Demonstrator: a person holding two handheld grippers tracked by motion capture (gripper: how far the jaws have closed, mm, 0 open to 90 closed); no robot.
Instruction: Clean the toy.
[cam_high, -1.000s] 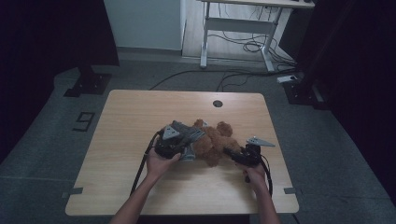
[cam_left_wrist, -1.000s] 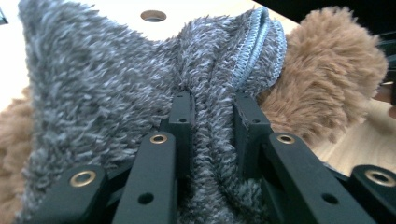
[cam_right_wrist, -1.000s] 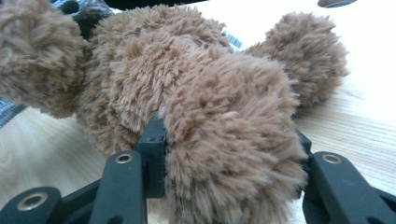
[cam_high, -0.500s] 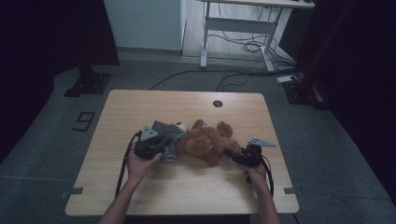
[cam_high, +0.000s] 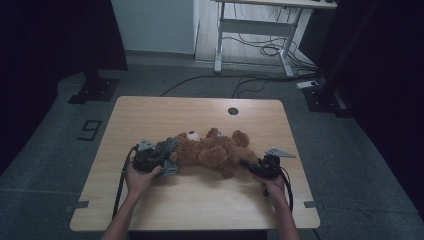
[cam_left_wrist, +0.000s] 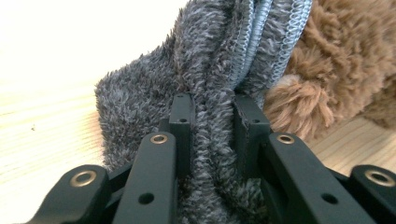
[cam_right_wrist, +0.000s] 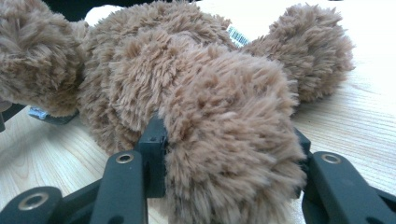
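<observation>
My left gripper (cam_left_wrist: 212, 109) is pinched on a fold of the grey fleece garment (cam_left_wrist: 154, 93), the pile bunched thick between its jaws; my right gripper (cam_right_wrist: 229, 135) is clamped round one leg of the brown teddy bear (cam_right_wrist: 187, 84), fur bulging out past both jaws. The bear (cam_high: 212, 150) lies on its side on the wooden table (cam_high: 200, 200), stretched between my two grippers, its head just beyond my left one and its feet at my right. Both things look soft and light, with nothing stiff or breakable; I judge the fleece will stretch and may slide free if gripped by loose pile, so the stitched edge (cam_left_wrist: 275, 42) just ahead of my left jaws is the firmer hold. The bear's arm (cam_left_wrist: 289, 107) lies right beside that edge and may snag the garment; a small sewn label (cam_right_wrist: 238, 35) shows beyond my right jaws.
</observation>
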